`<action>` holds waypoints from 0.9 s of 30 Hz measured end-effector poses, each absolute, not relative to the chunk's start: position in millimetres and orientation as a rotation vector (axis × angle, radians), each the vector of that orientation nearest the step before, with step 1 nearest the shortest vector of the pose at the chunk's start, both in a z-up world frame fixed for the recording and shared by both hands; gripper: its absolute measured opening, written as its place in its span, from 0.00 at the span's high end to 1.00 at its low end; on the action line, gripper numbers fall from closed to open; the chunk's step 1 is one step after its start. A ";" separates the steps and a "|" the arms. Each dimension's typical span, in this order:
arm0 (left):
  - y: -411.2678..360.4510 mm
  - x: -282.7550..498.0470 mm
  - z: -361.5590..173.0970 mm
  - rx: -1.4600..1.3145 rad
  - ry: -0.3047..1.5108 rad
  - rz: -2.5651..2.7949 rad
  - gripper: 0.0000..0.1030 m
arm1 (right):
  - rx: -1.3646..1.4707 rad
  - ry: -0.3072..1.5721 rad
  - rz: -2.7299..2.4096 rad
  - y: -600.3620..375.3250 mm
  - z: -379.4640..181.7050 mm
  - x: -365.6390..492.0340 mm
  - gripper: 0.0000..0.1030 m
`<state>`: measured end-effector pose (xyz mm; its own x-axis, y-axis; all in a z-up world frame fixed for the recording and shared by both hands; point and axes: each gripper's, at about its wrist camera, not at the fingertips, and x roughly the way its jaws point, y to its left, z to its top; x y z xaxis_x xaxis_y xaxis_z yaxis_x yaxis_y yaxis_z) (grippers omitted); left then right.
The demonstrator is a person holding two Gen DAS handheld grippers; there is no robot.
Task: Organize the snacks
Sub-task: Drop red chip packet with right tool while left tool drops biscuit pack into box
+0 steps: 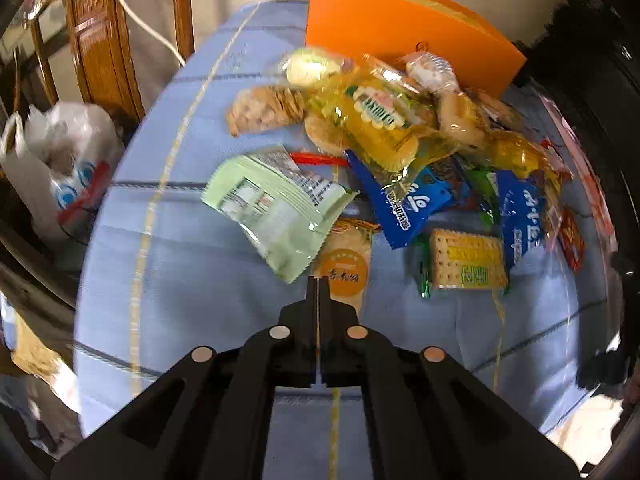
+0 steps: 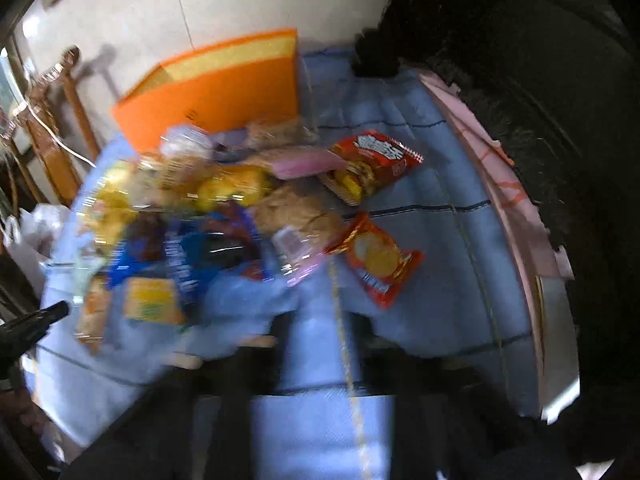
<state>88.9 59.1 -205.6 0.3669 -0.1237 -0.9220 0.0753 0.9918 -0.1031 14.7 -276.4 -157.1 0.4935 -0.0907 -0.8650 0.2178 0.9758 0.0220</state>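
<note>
Snacks lie heaped on the blue checked cloth that covers the table, the pile spreading from the middle toward an orange box that stands at the far edge. A wooden chair and a white plastic bag sit off the table's left side. Among the packets, a pale green pouch rests at the near left of the heap, blue wrappers near its middle, a yellow cracker pack toward the right. Two red packets lie apart on the right — seen from the right wrist view. The left tool points steeply down, its jaws closed with nothing between them, tips just over an orange-labelled packet. The right tool is blurred; its jaws stand apart over bare cloth, empty, also angled steeply down.
</note>
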 end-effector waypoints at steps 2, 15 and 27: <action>56.2 94.5 -216.9 -0.056 1.179 -0.105 0.38 | 0.034 1.042 -0.215 -282.2 -172.7 33.2 0.19; 26.4 87.3 -243.3 0.046 1.073 -0.085 0.67 | -0.075 1.182 -0.106 -307.0 -234.1 82.5 0.58; 61.3 69.7 -186.1 -0.121 1.020 -0.259 0.67 | 0.062 1.057 -0.044 -295.4 -162.3 67.5 0.58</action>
